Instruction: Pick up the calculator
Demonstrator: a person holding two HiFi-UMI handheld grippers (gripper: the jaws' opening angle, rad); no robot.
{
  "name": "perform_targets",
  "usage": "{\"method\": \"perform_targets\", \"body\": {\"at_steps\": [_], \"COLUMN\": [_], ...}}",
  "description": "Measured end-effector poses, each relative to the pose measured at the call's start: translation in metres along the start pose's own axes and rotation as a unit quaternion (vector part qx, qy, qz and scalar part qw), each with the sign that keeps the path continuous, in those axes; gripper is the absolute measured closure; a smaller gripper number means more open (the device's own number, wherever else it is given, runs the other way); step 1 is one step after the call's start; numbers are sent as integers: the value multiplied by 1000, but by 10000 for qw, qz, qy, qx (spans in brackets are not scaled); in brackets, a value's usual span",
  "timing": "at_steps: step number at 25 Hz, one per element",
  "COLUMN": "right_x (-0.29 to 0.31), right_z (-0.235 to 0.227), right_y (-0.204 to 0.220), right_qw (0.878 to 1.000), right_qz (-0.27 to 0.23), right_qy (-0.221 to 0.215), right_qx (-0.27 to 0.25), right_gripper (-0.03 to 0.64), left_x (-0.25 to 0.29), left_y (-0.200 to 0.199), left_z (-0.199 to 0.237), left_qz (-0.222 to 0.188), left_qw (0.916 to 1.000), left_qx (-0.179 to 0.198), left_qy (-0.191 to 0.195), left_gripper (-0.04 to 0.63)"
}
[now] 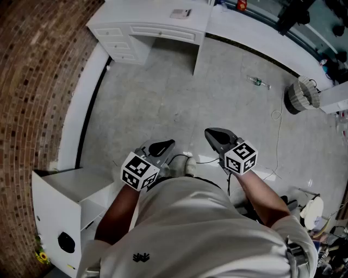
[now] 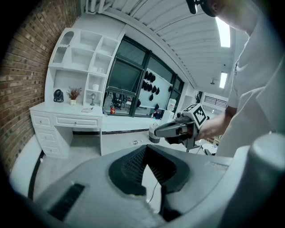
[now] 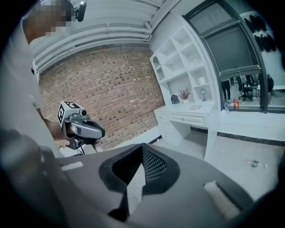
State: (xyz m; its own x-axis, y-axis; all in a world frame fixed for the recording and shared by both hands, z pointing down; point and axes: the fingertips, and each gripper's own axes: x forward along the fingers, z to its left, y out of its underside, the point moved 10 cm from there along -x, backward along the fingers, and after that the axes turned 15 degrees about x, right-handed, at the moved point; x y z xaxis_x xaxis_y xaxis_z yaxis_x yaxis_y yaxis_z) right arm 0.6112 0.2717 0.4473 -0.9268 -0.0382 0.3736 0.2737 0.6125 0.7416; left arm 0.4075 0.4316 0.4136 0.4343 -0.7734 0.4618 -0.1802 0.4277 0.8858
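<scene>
A small flat grey object (image 1: 180, 13), which may be the calculator, lies on the top of the white desk (image 1: 152, 24) far across the floor. It also shows as a small object (image 2: 87, 109) in the left gripper view and as a small object (image 3: 194, 107) in the right gripper view. Both grippers are held at waist height in front of the person, far from the desk. My left gripper (image 1: 166, 144) has its jaws together with nothing in them, and so does my right gripper (image 1: 210, 132). Each one shows in the other's view, the right gripper (image 2: 156, 132) and the left gripper (image 3: 100, 132).
A brick wall (image 1: 32, 81) runs along the left. A white cabinet (image 1: 60, 212) stands close by on the left. On the grey floor lie a bottle (image 1: 258, 82) and a thin cable (image 1: 277, 130). A round white basket (image 1: 302, 95) stands to the right. White shelves (image 2: 84, 58) rise above the desk.
</scene>
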Motion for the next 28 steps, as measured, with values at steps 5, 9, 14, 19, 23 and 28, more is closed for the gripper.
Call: {"method": "perform_targets", "body": {"at_steps": [5, 9, 14, 19, 23, 28], "right_x": [-16, -8, 14, 55, 114, 203], "right_z": [-36, -48, -51, -47, -30, 2], "right_y": [-6, -12, -22, -41, -66, -95], "right_qw": [10000, 9999, 10000, 9996, 9987, 9965], "right_qz": [-8, 40, -23, -188, -269, -449], "right_qy": [-30, -83, -77, 203, 435, 690], "right_qx": [-57, -128, 18, 23, 59, 154], "right_gripper": [604, 604, 604, 603, 526, 467], "left_x": [28, 31, 26, 13, -11, -66], "left_y": [-15, -21, -15, -11, 2, 15], "left_z": [-7, -2, 24, 76, 137, 221], "left_qz": [39, 71, 87, -99, -180, -237], "left_qw": [9999, 9996, 9997, 9998, 9993, 9985], "left_qx": [60, 95, 80, 164, 274, 394], "left_qy": [-134, -262, -234, -33, 172, 290], "left_gripper": [589, 589, 589, 589, 589, 589]}}
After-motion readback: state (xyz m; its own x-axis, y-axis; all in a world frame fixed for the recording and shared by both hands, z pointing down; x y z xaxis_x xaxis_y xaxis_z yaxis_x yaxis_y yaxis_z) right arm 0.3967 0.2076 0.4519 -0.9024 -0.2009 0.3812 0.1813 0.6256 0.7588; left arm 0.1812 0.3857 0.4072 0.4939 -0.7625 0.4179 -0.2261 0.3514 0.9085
